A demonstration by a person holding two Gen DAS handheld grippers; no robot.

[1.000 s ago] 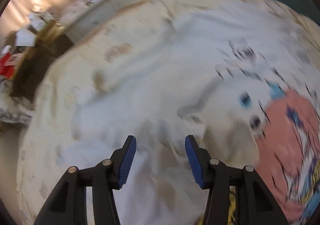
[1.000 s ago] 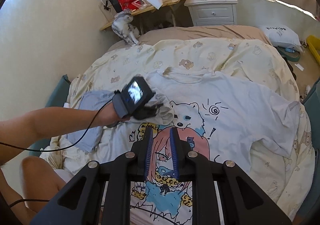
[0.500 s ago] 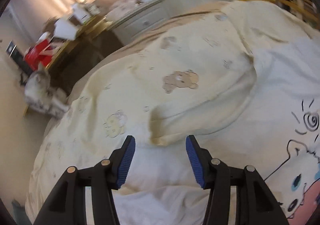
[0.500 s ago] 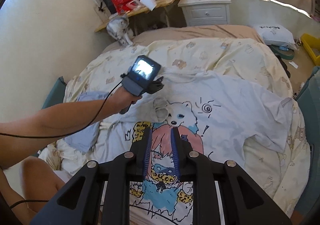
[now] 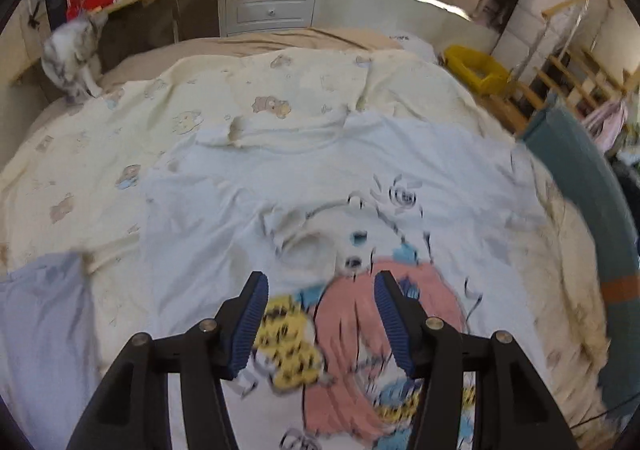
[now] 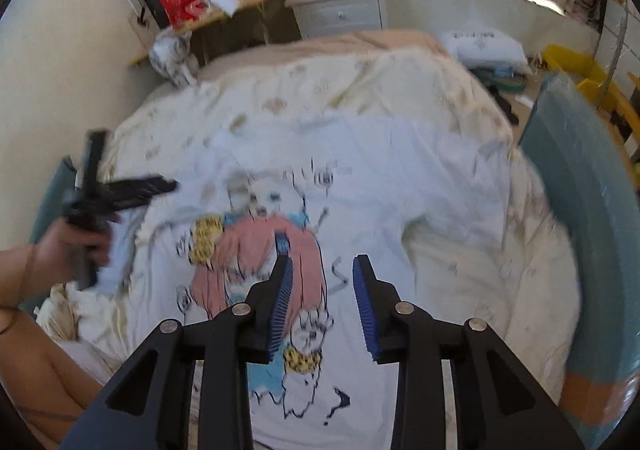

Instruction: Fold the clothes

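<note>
The white T-shirt lies spread print-up on the cream duvet. The left gripper hovers above its printed chest, jaws apart and empty. The right gripper, also open and empty, hangs over the print's lower part. A blue garment lies at the near left. Bare duvet stretches beyond the far collar; the right sleeve reaches toward a teal bed edge.

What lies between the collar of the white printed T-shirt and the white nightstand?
In the left wrist view, cream bear-print duvet, then tan sheet, lie between the white printed T-shirt collar and the white nightstand.
</note>
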